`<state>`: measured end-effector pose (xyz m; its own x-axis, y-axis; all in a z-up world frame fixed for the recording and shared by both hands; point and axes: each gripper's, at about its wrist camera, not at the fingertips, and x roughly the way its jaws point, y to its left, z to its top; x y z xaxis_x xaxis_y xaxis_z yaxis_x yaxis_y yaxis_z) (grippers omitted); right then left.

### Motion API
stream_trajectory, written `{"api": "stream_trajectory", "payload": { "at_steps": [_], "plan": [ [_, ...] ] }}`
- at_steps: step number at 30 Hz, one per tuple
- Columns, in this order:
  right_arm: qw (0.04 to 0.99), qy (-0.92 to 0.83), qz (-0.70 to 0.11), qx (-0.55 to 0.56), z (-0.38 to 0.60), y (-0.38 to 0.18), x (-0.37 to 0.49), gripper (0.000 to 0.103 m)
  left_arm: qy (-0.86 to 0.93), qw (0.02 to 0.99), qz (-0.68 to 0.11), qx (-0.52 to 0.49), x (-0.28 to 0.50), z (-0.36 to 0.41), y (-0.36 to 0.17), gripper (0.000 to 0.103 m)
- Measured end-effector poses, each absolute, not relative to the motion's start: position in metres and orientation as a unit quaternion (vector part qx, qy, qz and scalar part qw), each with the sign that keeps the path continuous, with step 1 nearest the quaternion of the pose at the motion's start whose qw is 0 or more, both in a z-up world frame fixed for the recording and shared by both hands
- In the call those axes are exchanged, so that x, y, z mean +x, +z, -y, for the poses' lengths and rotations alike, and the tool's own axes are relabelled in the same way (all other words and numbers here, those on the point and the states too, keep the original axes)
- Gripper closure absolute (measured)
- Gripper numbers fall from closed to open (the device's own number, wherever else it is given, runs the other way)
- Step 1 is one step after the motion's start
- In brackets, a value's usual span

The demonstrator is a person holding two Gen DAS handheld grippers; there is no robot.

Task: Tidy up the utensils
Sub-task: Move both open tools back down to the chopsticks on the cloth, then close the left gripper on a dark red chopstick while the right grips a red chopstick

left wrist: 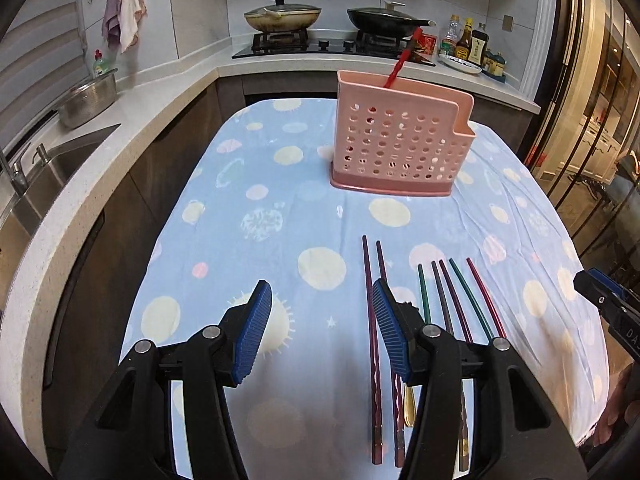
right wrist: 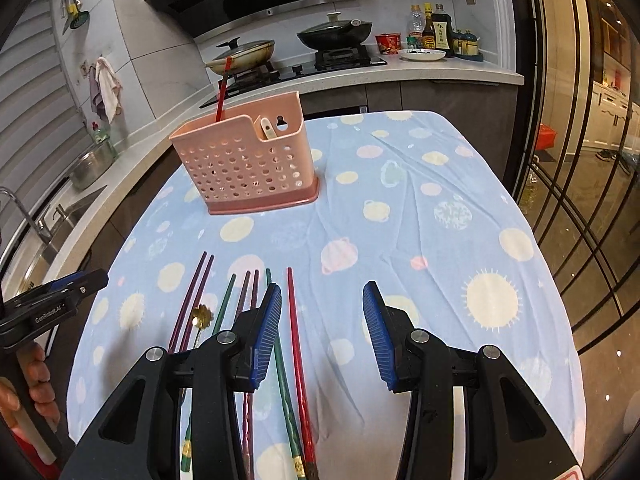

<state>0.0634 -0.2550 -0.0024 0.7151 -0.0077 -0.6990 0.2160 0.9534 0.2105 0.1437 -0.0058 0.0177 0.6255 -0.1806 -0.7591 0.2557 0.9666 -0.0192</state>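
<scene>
A pink perforated utensil holder [left wrist: 400,144] [right wrist: 248,164] stands upright on the blue patterned tablecloth [left wrist: 280,208]. A red chopstick [left wrist: 402,60] [right wrist: 222,92] leans out of its back compartment, and a cream spoon handle [right wrist: 267,128] shows in its lower section. Several coloured chopsticks [left wrist: 448,300] [right wrist: 240,300] lie side by side near the front edge, with a gold flower-ended spoon [right wrist: 201,316] among them. My left gripper [left wrist: 320,332] is open and empty above the cloth, left of the chopsticks. My right gripper [right wrist: 320,332] is open and empty, its left finger over the chopsticks.
A kitchen counter with a sink [left wrist: 48,168], a steel bowl [left wrist: 88,100], a hob with two lidded pans [left wrist: 280,16] and sauce bottles [left wrist: 468,44] runs behind and left of the table. Glass doors [right wrist: 580,160] stand to the right.
</scene>
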Motion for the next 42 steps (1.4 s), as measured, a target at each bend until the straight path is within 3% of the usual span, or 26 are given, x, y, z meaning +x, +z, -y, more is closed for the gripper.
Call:
{"api": "stream_trajectory", "payload": {
  "at_steps": [22, 42],
  "plan": [
    [0.896, -0.054, -0.421, 0.134, 0.232, -0.052, 0.003, 0.061, -0.129, 0.868, -0.476, 0.061, 0.078, 0.002, -0.042, 0.053],
    [0.883, -0.045, -0.449, 0.127, 0.224, -0.076, -0.007, 0.064, -0.149, 0.846, -0.507, 0.072, 0.064, 0.013, -0.071, 0.055]
  ]
}}
